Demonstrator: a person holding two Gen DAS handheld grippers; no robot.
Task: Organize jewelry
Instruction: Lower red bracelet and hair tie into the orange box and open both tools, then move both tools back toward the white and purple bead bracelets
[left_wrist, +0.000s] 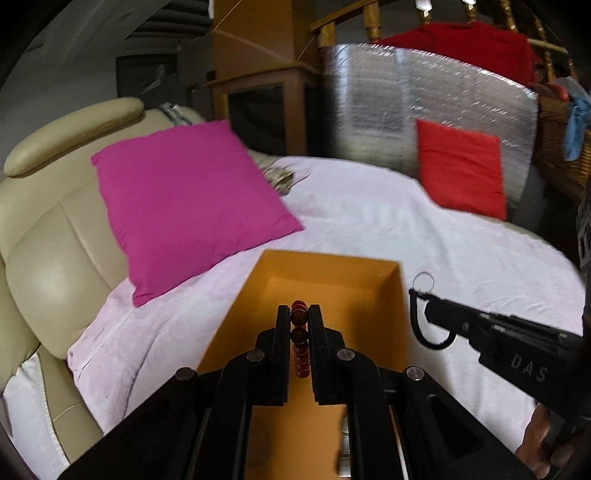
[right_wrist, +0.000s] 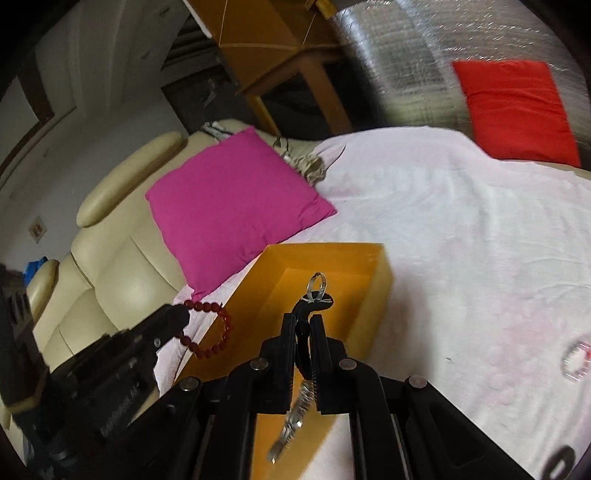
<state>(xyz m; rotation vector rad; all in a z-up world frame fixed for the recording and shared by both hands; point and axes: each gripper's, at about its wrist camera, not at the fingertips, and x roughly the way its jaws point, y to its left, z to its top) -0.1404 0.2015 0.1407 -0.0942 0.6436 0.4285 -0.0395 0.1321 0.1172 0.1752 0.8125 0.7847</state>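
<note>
- The red bead bracelet (left_wrist: 299, 334) is pinched edge-on between the pressed-together fingers of the left tool (left_wrist: 299, 314); the left view places it over the orange box (left_wrist: 402, 295), while the right wrist view shows its loop hanging by the box's left wall.
- The black cord with a silver ring (right_wrist: 317, 284) is clamped in the right tool (right_wrist: 303, 321), whose fingers are closed on the cord; the ring pokes out over the box's inside.
- A metal watch band (right_wrist: 291, 421) already lies in the box.
- One more bracelet (right_wrist: 575, 360) sits well apart on the white bed sheet (right_wrist: 461, 240), blurred.
- Judged step: both pieces are being carried to the box for dropping in.
- The next move calls for lowering each piece inside the walls, then spreading the fingers so beads and cord fall free without snagging.
</note>
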